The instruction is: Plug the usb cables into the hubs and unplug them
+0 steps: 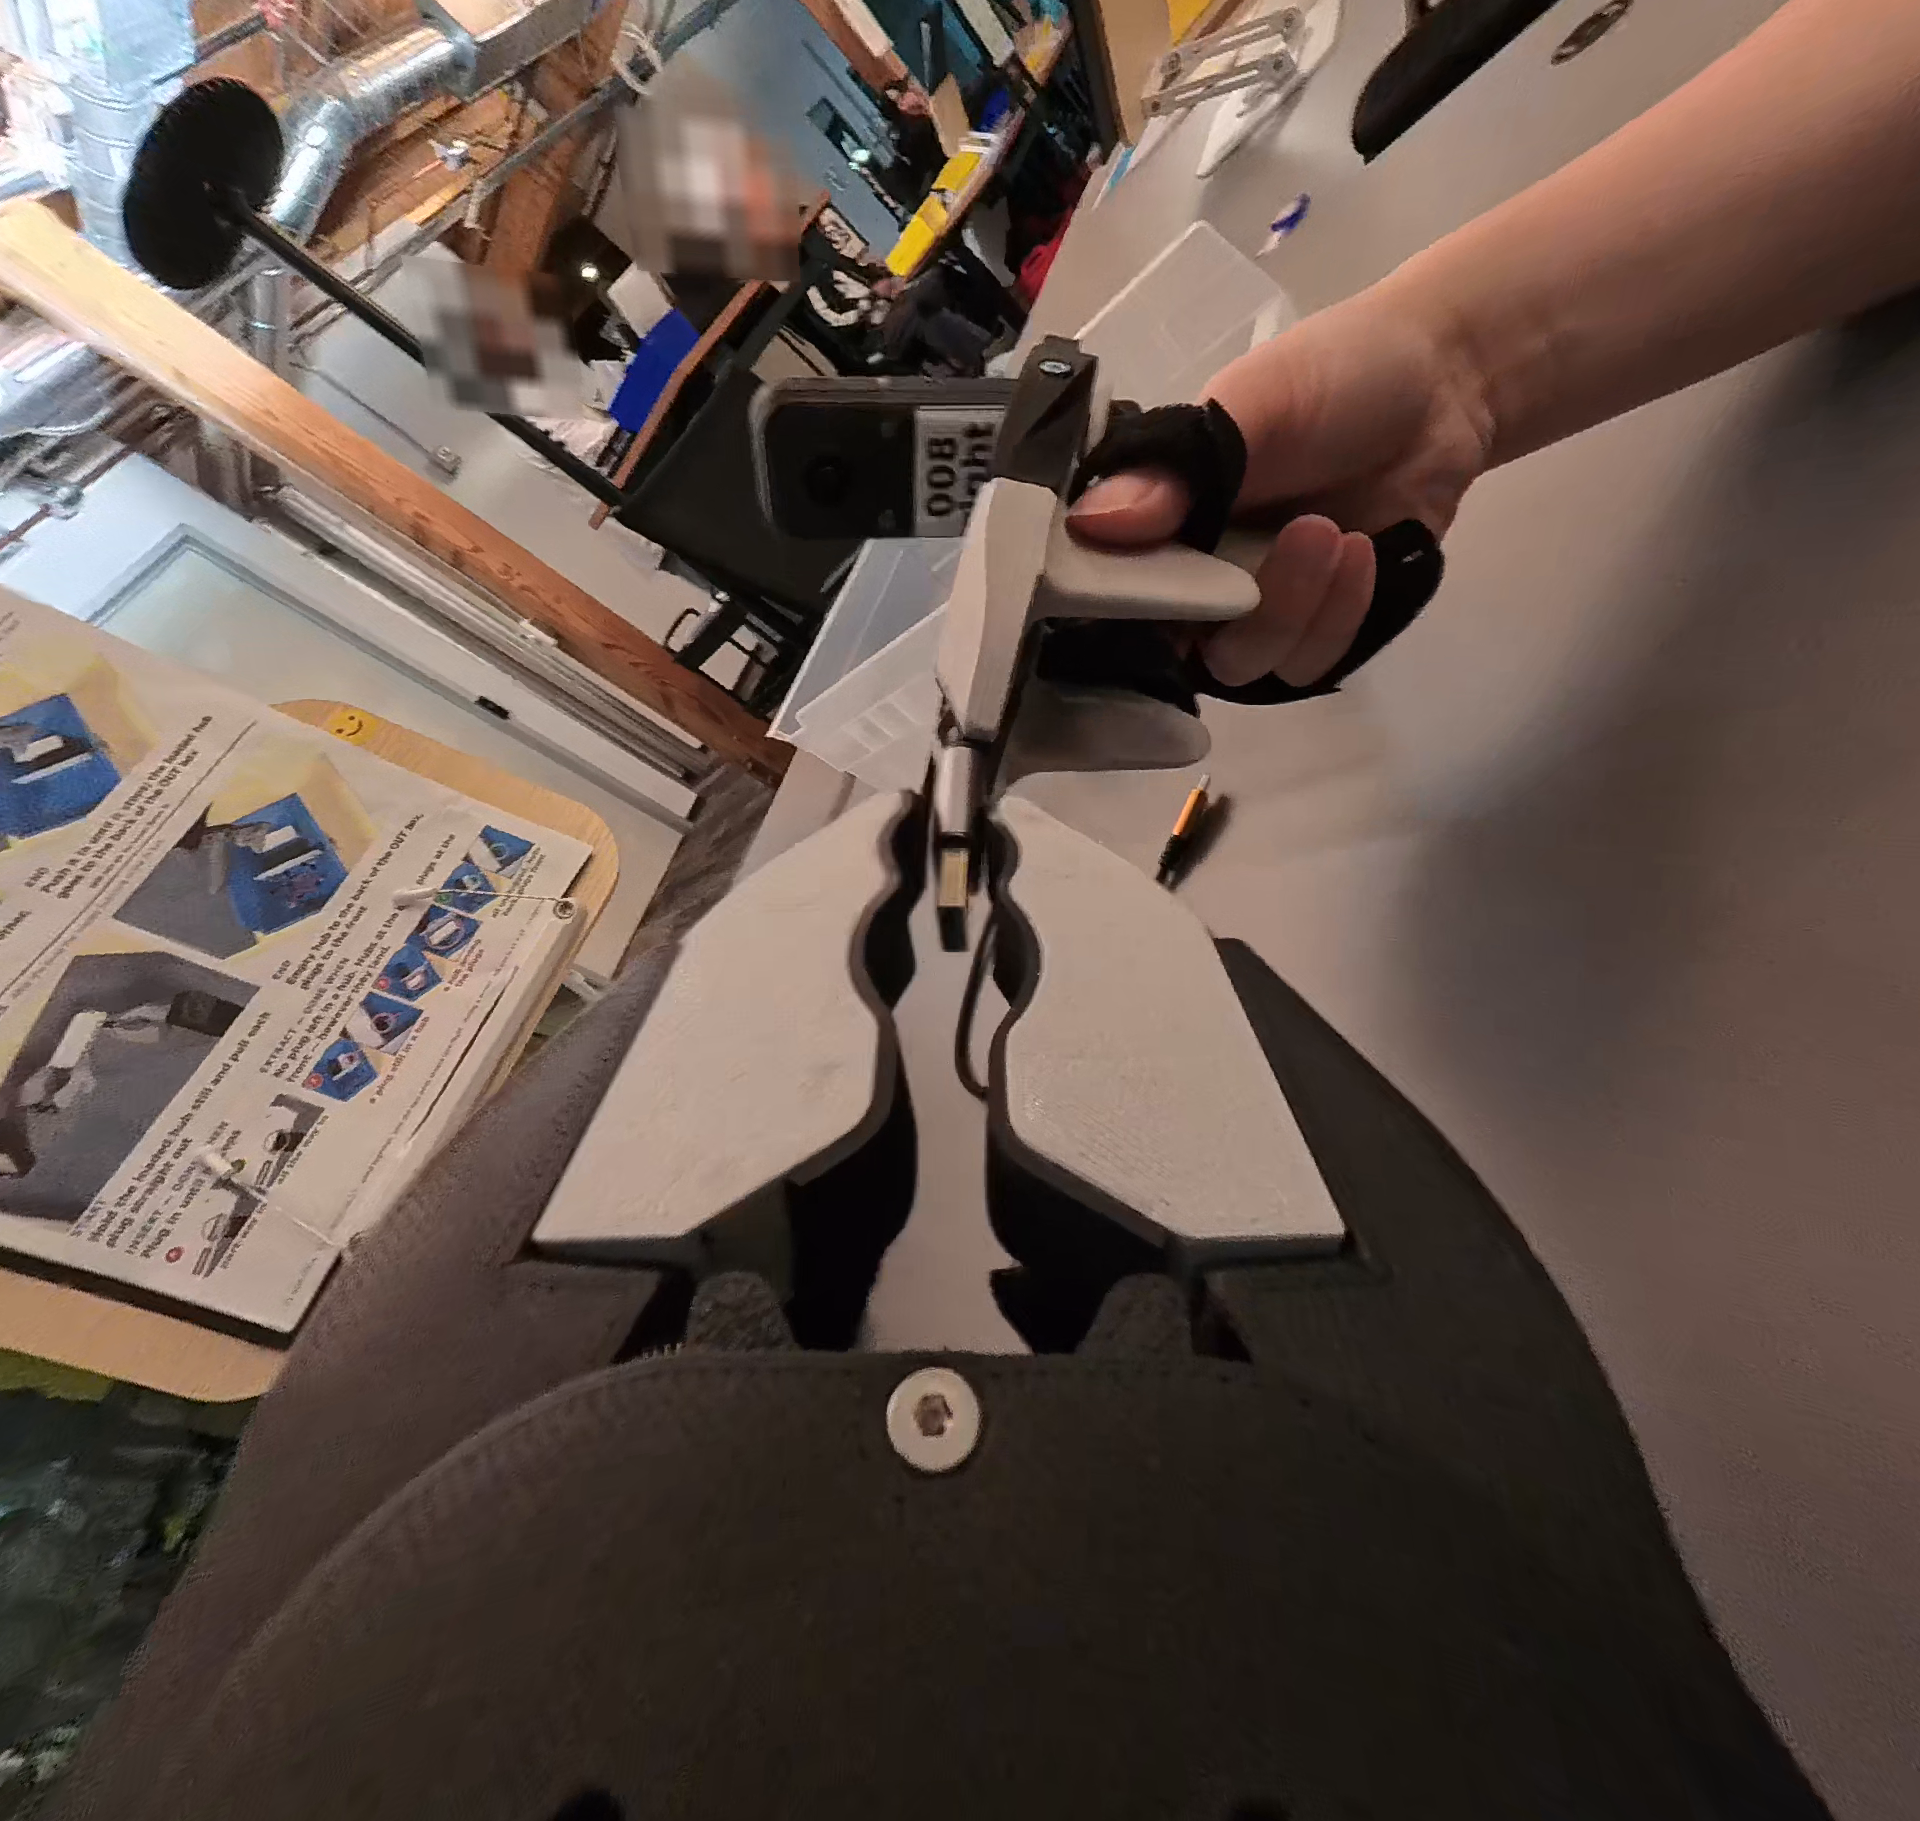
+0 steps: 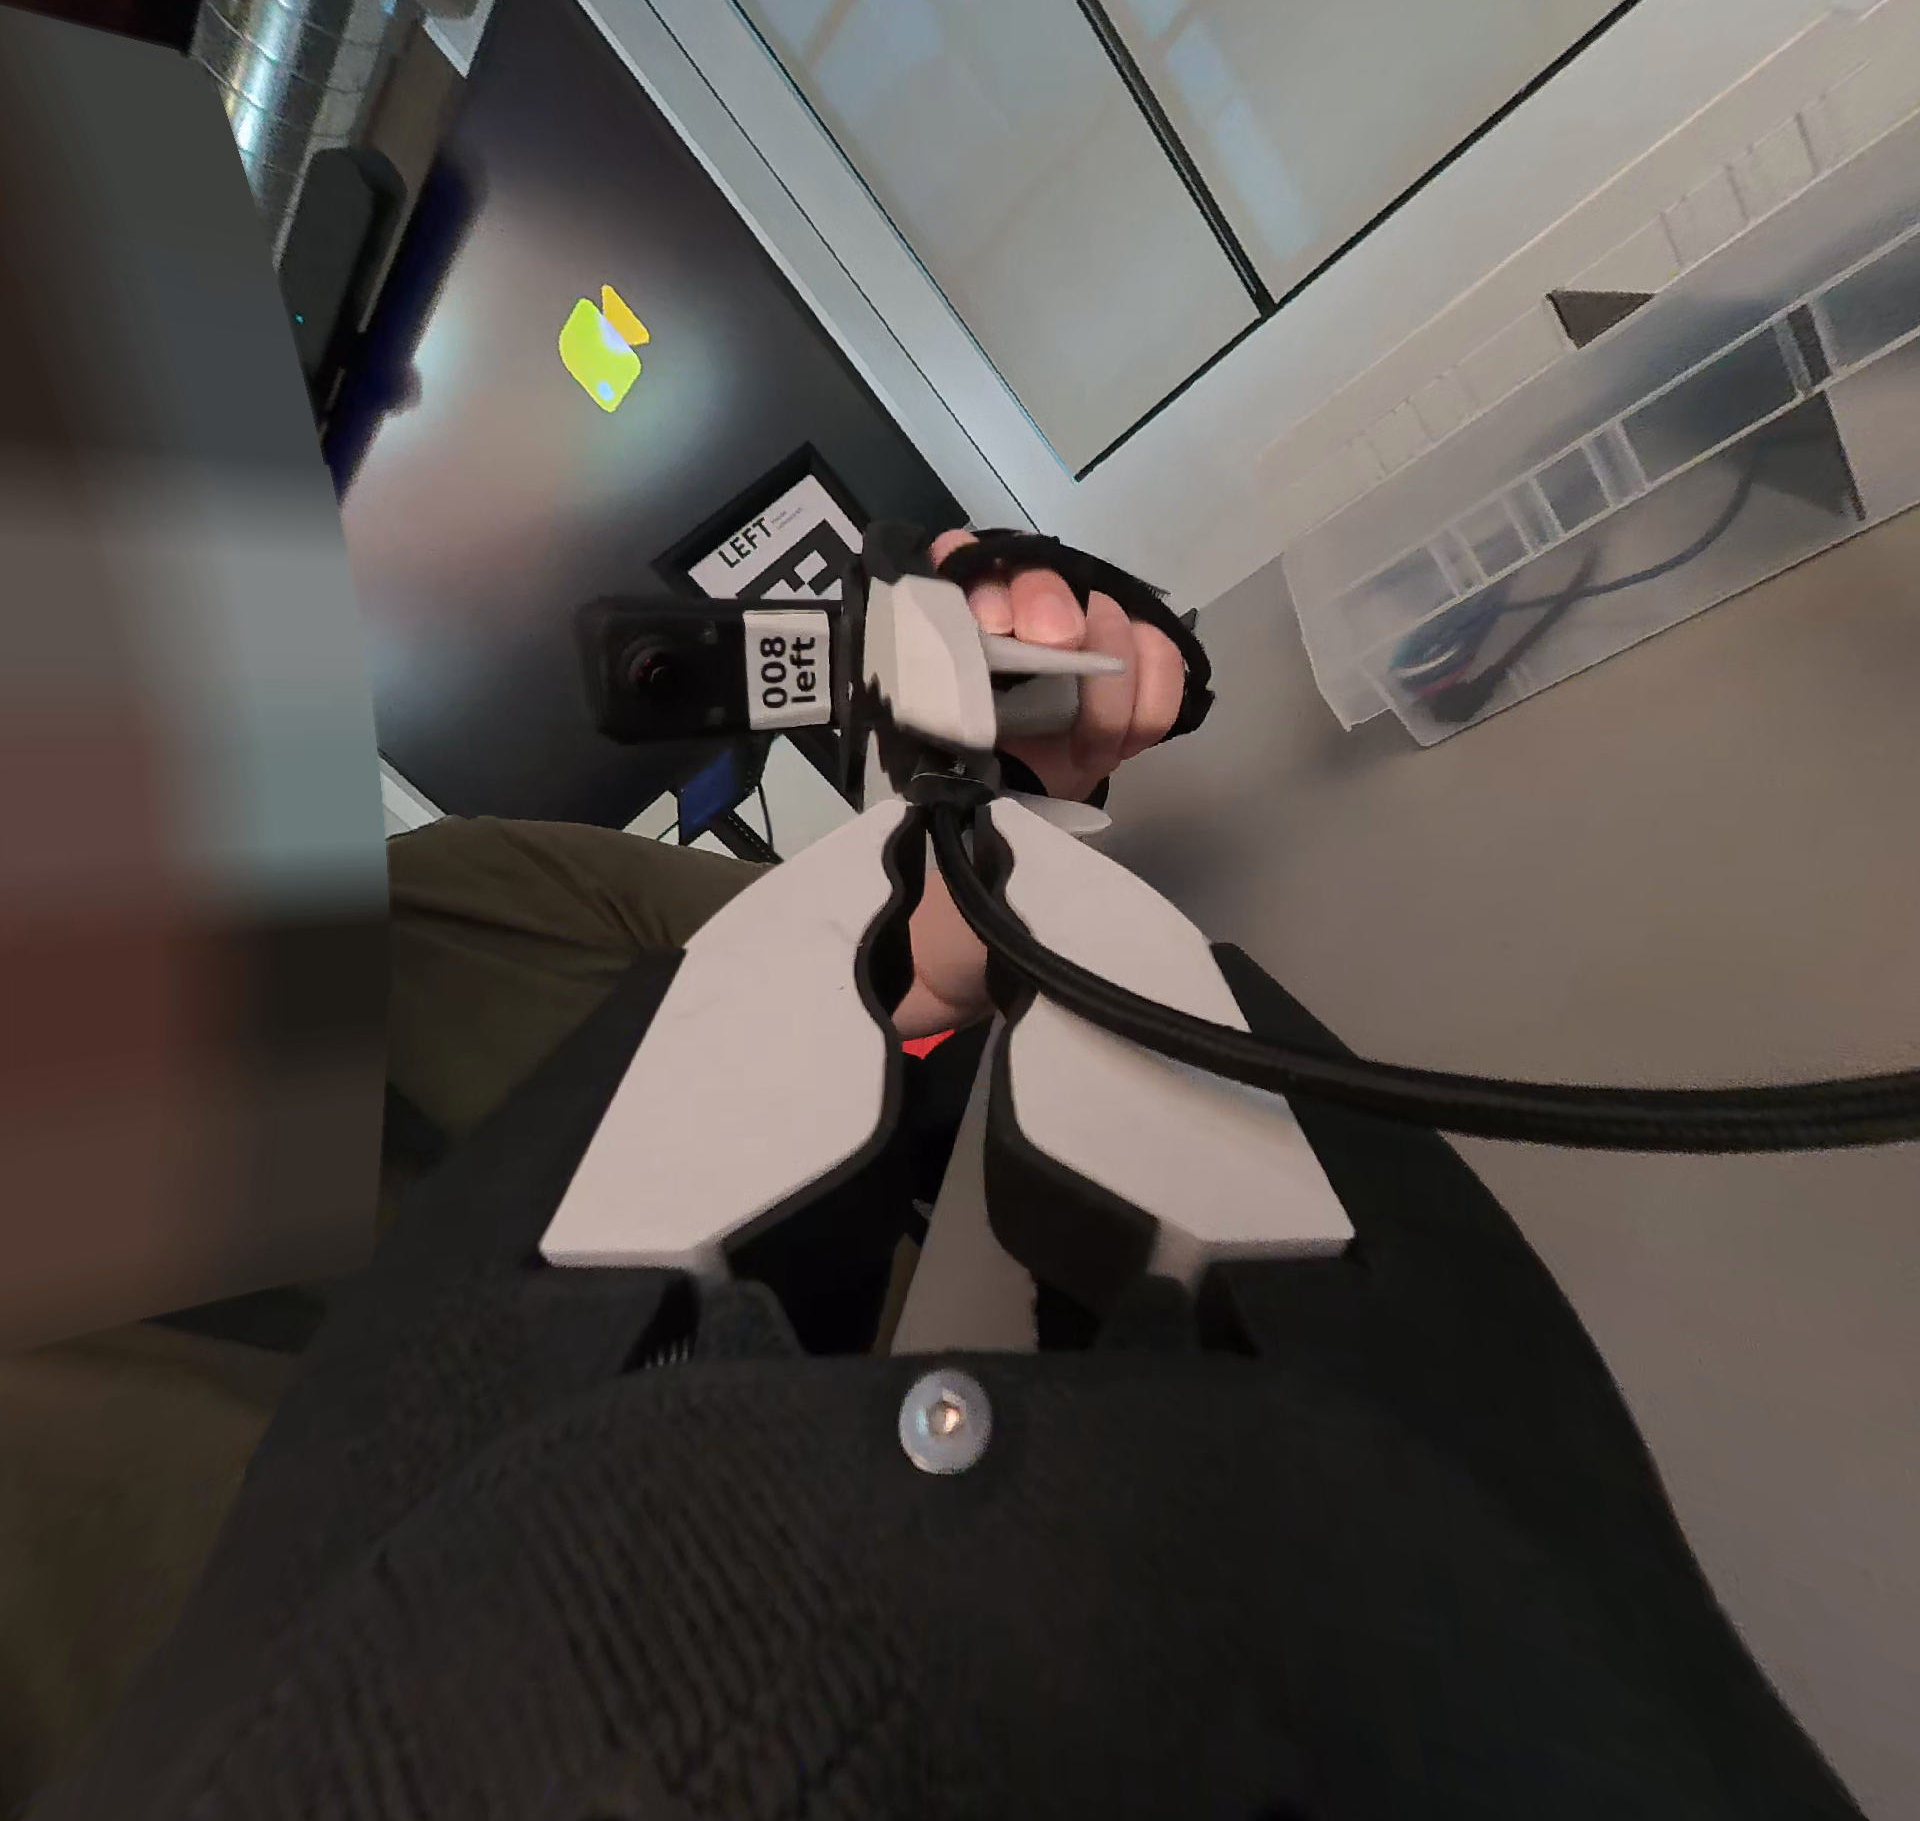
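In the left wrist view a USB plug [image 1: 956, 872] with a grey shell and bare metal end hangs in the air between the two grippers. My right gripper [image 1: 975, 737], held by a hand [image 1: 1351, 462], comes in from above and is shut on the plug's shell. My left gripper [image 1: 958, 815] has its fingertips close on both sides of the plug and looks shut on it. In the right wrist view my right gripper [image 2: 951, 826] meets my left gripper [image 2: 940, 779] tip to tip. The plug's black braided cable [image 2: 1351, 1075] runs off to the right. No hub is in view.
A printed instruction sheet [image 1: 260, 940] lies on a wooden board at the left. A clear plastic bin [image 1: 883, 670] and a small orange-and-black stick [image 1: 1184, 826] sit on the grey table [image 1: 1558, 940]. A clear organiser [image 2: 1558, 524] with cables and a dark monitor [image 2: 623, 421] stand beyond. Less than 4 cm separates the two grippers' tips. The clear organiser [image 2: 1558, 524] is about 25 cm from both grippers' fingertips.
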Tool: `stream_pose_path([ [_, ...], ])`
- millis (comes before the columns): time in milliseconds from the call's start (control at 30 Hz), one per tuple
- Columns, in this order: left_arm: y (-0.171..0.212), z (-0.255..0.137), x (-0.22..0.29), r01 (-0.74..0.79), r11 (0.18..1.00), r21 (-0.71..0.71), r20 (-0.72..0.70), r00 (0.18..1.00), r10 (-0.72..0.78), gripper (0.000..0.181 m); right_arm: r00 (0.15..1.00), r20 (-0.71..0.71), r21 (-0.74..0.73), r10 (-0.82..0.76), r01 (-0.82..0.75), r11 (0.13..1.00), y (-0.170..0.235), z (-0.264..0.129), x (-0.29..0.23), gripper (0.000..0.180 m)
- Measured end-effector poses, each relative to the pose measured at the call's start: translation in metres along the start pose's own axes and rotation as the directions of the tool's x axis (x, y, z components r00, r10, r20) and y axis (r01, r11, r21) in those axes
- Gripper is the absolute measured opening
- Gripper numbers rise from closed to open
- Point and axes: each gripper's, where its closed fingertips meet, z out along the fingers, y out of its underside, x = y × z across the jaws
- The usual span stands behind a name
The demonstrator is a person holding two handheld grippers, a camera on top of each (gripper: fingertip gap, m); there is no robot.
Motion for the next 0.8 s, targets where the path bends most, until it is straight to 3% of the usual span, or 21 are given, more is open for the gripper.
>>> stream_pose_path([
  [367, 0.0012, -0.0022, 0.0045, -0.132, 0.991, -0.026, -0.004, 0.991, 0.132, 0.007, 0.989, 0.088, 0.008, 0.118, -0.119, 0.993, 0.0031, 0.0005, -0.0042, 0.011],
  [800, 0.0004, -0.0039, 0.0049, -0.148, 0.989, -0.021, -0.004, 0.989, 0.148, 0.007, 0.999, 0.028, -0.006, 0.038, -0.038, 0.999, 0.0048, 0.0023, -0.0028, 0.009],
])
